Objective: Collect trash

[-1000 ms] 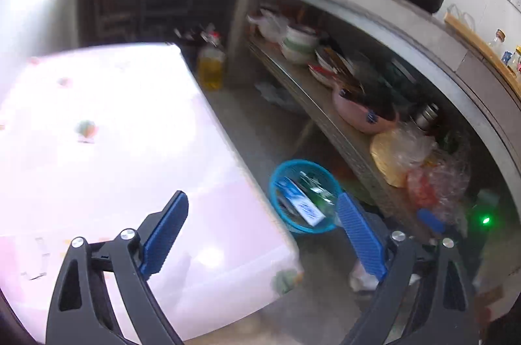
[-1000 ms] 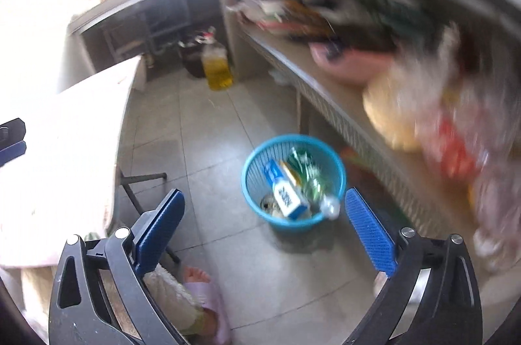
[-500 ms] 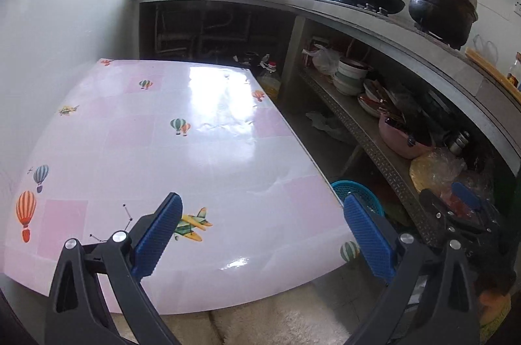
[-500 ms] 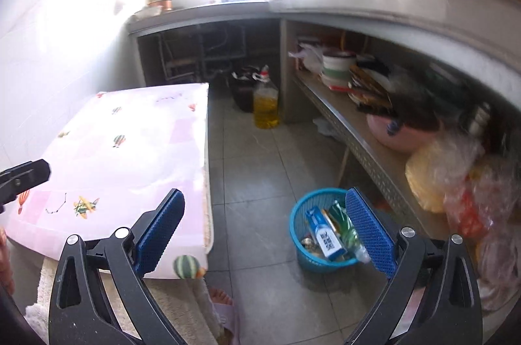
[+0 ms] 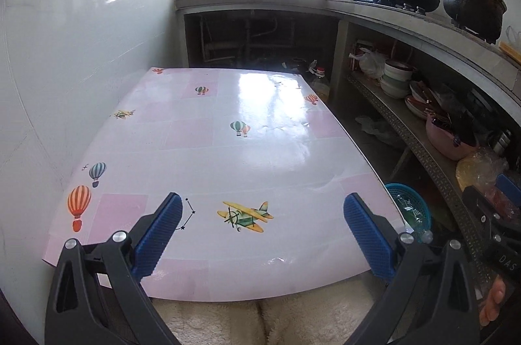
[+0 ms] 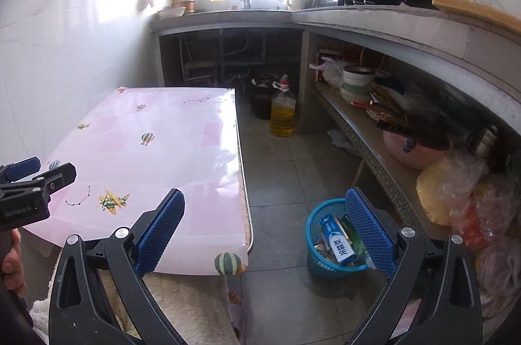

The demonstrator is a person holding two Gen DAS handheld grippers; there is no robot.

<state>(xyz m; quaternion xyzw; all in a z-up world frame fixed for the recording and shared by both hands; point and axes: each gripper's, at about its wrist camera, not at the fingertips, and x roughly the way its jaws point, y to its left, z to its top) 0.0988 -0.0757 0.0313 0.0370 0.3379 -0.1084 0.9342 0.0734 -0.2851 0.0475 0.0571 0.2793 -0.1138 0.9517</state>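
Trash basket [image 6: 337, 242] lies under parted right gripper [image 6: 265, 232]

Basket [image 6: 329, 234] on floor, right of table [image 6: 156, 156]

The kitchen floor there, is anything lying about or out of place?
Yes: a crumpled pale plastic bag or wrapper lies loose on the floor tiles by the low shelf, outside the blue basket that holds the other trash.
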